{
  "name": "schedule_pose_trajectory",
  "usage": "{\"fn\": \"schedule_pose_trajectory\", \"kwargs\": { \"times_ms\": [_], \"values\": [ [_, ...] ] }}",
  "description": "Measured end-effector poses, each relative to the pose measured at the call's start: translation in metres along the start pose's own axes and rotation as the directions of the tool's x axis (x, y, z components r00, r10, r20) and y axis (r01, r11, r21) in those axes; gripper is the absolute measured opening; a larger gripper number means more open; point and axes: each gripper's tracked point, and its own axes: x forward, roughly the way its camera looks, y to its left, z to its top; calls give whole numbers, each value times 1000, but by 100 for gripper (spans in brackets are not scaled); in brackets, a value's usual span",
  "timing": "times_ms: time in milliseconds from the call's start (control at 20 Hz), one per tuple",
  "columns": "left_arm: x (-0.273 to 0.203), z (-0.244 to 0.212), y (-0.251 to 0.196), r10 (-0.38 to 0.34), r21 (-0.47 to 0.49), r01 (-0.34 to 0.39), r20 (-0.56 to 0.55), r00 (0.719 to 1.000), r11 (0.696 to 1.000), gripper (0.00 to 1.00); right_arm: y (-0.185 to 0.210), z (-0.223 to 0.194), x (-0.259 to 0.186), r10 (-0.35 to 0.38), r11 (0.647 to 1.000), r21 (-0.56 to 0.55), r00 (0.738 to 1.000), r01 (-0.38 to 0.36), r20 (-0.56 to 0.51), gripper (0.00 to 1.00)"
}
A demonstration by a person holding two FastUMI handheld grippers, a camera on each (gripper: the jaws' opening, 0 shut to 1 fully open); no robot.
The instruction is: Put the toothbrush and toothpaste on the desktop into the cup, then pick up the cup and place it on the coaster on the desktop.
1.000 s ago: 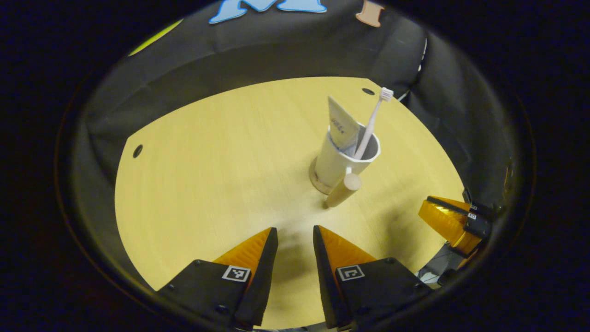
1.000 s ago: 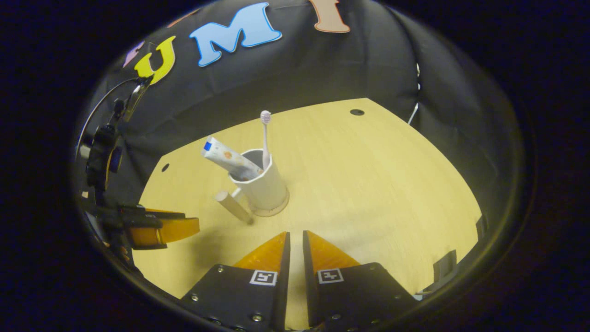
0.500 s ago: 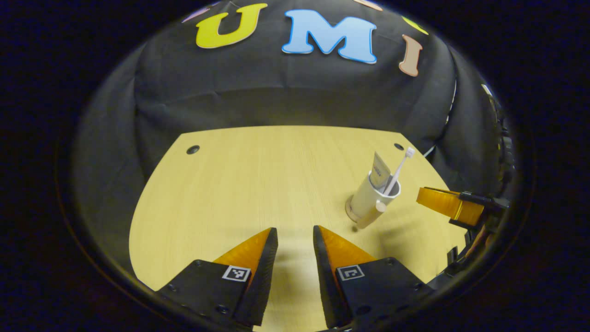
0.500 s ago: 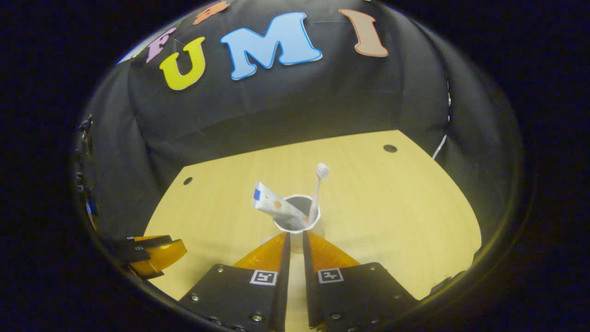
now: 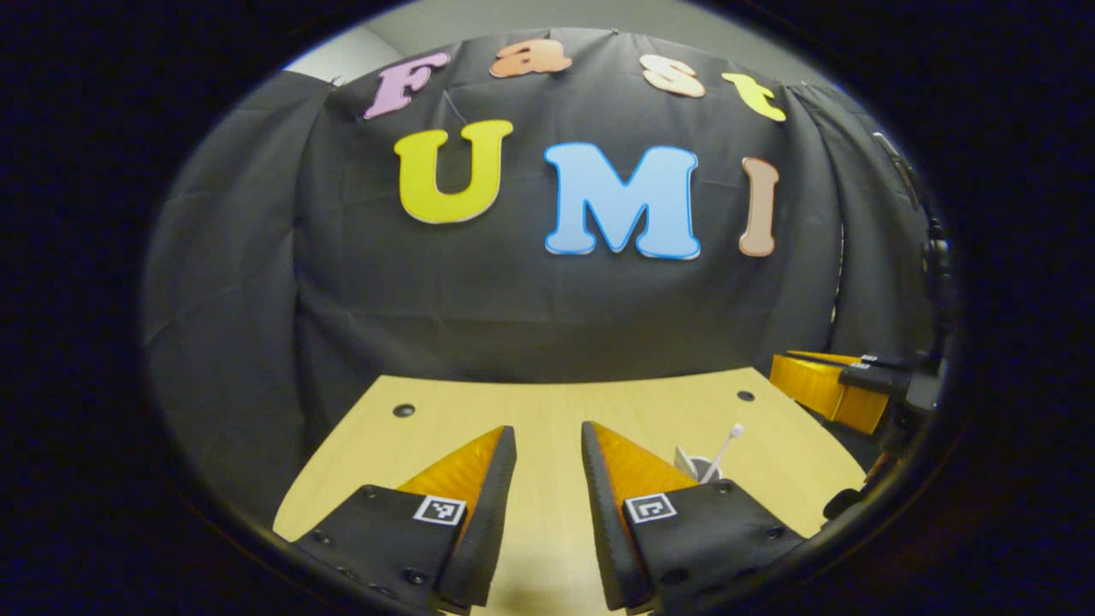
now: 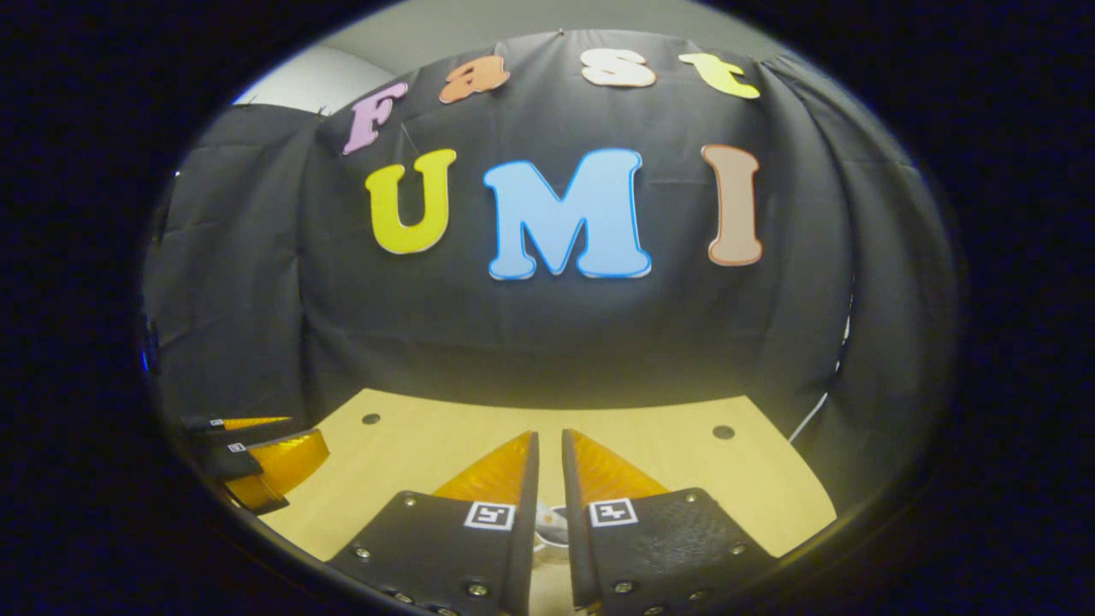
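Note:
The white cup point(image 5: 703, 469) stands on the wooden table point(image 5: 547, 398), its lower part hidden behind my left gripper's right finger. The toothbrush point(image 5: 729, 438) and the toothpaste tube's top point(image 5: 683, 460) stick up out of it. My left gripper point(image 5: 547, 432) is open and holds nothing, held to the left of the cup and nearer than it. In the right gripper view a sliver of the cup's rim point(image 6: 552, 524) shows low between the fingers. My right gripper point(image 6: 547, 436) is shut and holds nothing, raised above the table.
The right gripper point(image 5: 825, 389) hovers at the right edge of the left gripper view, above the table's right side. The left gripper point(image 6: 269, 453) hangs at the lower left of the right gripper view. Small round holes point(image 5: 403, 410) mark the table's far corners.
Both grippers have drawn back from the cup and tilted up, so the wall now takes up most of each view. The cup with brush and paste has stayed in place.

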Motion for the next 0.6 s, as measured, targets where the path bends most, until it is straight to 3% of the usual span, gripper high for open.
{"fn": "schedule_pose_trajectory", "kwargs": {
  "times_ms": [50, 250, 350, 600],
  "values": [
    [-1, 16, -2, 6, -2, -6, 46, 999, 1000, 52, 1, 14, -4, 0, 1000, 6, 999, -1, 32, 17],
    [-11, 57, -3, 15, 8, -16, 179, 984, 1000, 52, 1, 50, -15, -13, 1000, -5, 991, 14, 137, 14],
    [-14, 79, -2, 15, -10, -13, 249, 968, 1000, 51, 3, 44, -29, -18, 1000, -15, 986, 20, 166, 17],
    [-17, 88, -1, -3, -31, 12, 272, 962, 999, 51, 1, 40, -29, -31, 999, -10, 984, 33, 174, 16]
  ]
}}
